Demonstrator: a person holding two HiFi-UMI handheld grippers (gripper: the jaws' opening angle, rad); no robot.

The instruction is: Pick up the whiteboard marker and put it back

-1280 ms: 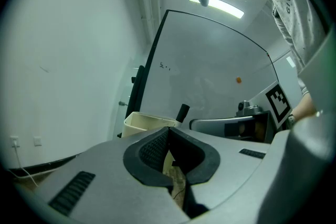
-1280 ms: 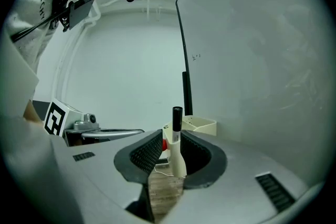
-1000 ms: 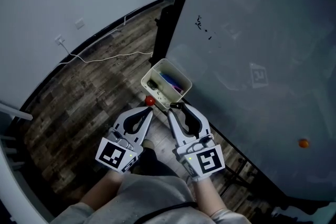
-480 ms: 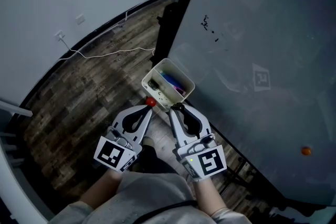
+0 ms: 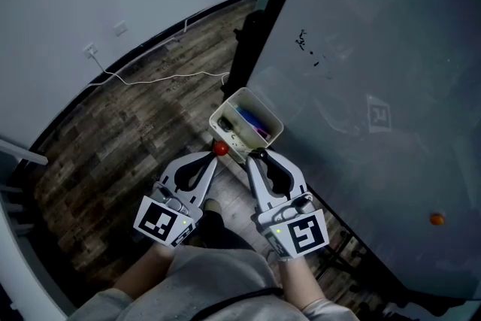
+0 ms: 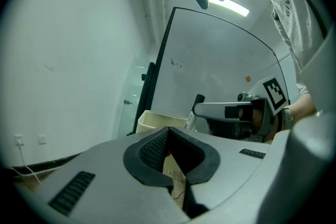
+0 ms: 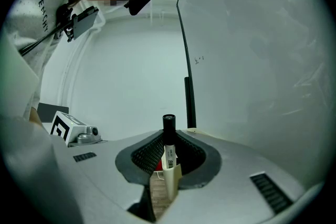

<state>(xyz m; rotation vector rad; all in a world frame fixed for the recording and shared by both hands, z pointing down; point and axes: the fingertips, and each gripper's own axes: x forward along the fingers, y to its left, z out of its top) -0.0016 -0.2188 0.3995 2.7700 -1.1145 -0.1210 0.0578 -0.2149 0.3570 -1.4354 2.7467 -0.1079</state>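
Observation:
A whiteboard marker [image 7: 168,150] with a black cap and white barrel stands upright between the pads of my right gripper [image 7: 169,136]. The jaws have just been closing and now press on it. From the left gripper view the marker [image 6: 196,107] rises just above that gripper's finger [image 6: 212,110], right by the cream bin [image 6: 157,119]. In the head view my right gripper [image 5: 255,155] reaches the bin's near rim [image 5: 219,124]. My left gripper [image 5: 216,155] is shut beside it, with a small red thing [image 5: 220,149] at its tips; what it is I cannot tell.
The bin holds several pens and hangs at the lower edge of a large whiteboard [image 5: 376,49], on the right. A black post [image 5: 248,49] edges the board. An orange magnet [image 5: 434,219] sticks to it. A white cable [image 5: 150,79] lies on the wooden floor.
The right gripper's jaws have drawn in onto the marker. Both grippers stay at the bin's near rim; the head view has shifted slightly.

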